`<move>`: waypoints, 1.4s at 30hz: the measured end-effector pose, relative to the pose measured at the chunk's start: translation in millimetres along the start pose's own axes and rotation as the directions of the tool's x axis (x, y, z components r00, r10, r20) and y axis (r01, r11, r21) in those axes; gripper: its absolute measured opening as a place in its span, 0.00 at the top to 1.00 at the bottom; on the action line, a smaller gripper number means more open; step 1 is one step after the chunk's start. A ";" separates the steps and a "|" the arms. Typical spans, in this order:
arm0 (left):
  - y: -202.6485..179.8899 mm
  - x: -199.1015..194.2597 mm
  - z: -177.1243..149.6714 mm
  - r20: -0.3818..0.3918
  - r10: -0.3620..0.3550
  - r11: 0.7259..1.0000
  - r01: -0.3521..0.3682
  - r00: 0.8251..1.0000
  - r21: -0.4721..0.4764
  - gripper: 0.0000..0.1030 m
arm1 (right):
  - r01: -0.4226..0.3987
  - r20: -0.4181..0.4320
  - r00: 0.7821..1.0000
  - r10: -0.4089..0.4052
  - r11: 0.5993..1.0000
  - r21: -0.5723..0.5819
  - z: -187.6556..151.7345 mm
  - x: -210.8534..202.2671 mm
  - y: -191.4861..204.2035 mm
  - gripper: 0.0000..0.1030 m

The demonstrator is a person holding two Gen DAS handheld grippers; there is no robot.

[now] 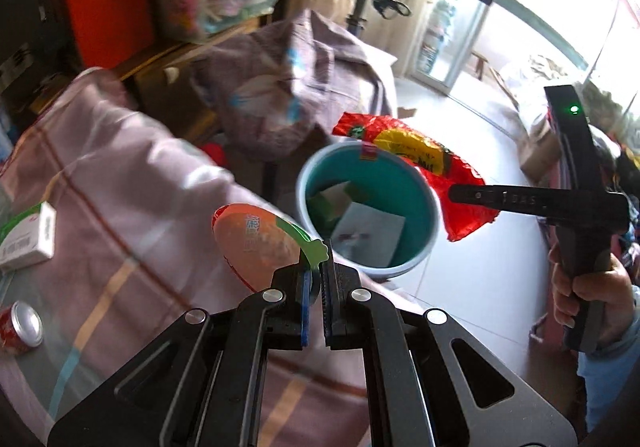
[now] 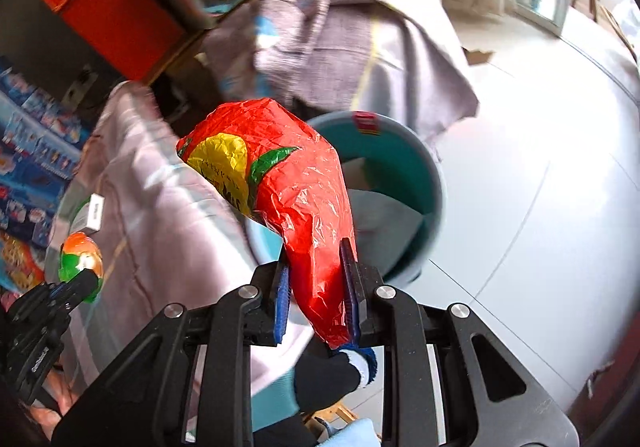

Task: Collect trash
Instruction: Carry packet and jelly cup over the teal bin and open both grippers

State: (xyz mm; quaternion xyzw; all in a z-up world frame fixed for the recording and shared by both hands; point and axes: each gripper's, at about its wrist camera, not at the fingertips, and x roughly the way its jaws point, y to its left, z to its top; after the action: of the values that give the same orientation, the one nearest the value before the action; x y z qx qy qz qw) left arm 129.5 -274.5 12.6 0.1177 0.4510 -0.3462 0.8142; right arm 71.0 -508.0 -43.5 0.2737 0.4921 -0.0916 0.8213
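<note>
My left gripper [image 1: 317, 267] is shut on the green edge of a round orange foil lid [image 1: 256, 241] and holds it over the table edge, just left of the teal bin [image 1: 310, 177]. The bin stands on the floor with paper and a small box inside. My right gripper [image 2: 316, 287] is shut on a crumpled red plastic bag [image 2: 288, 183] with a yellow patch, held above the bin's near rim [image 2: 436, 183]. The bag also shows in the left wrist view [image 1: 436, 167], over the bin's right side. The left gripper with the lid shows in the right wrist view [image 2: 82, 271].
A table with a pale checked cloth [image 1: 120, 183] holds a white and green box [image 1: 26, 239] and a red can [image 1: 20, 327] lying on its side. A chair draped with purple cloth [image 1: 296, 87] stands behind the bin. White tiled floor [image 2: 540, 187] lies to the right.
</note>
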 end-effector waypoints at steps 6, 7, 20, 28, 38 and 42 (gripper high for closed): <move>-19.6 33.5 13.4 -0.051 -0.023 0.999 0.025 0.998 0.029 0.95 | 0.010 -0.038 0.999 -0.009 1.000 0.023 6.3 20.7 -17.1 0.76; -21.0 39.3 14.9 -0.060 -0.025 0.999 0.027 0.998 0.033 0.95 | 0.012 -0.044 0.999 -0.011 1.000 0.023 7.9 25.3 -18.3 0.74; -27.2 82.7 27.5 -0.137 -0.046 0.997 0.054 0.990 0.055 0.95 | -0.007 -0.104 0.994 0.013 0.998 0.057 15.2 60.4 -29.9 0.44; -40.9 95.5 30.9 -0.160 -0.066 0.994 0.079 0.985 0.075 0.95 | 0.027 -0.082 0.996 -0.017 0.993 0.117 18.3 50.4 -52.4 0.29; -70.2 123.3 35.1 -0.212 -0.102 0.985 0.130 0.972 0.118 0.95 | 0.046 -0.077 0.996 -0.033 0.985 0.167 15.1 42.7 -74.4 0.27; -78.1 136.6 39.2 -0.237 -0.116 0.982 0.147 0.964 0.118 0.95 | 0.052 -0.071 0.997 -0.040 0.983 0.178 14.8 40.6 -79.9 0.27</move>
State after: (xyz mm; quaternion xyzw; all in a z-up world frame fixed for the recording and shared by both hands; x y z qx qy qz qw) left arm 151.0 -414.0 -67.3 0.1812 0.5245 -0.4134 0.7219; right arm 68.9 -577.7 -101.7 0.3383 0.5152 -0.1452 0.7740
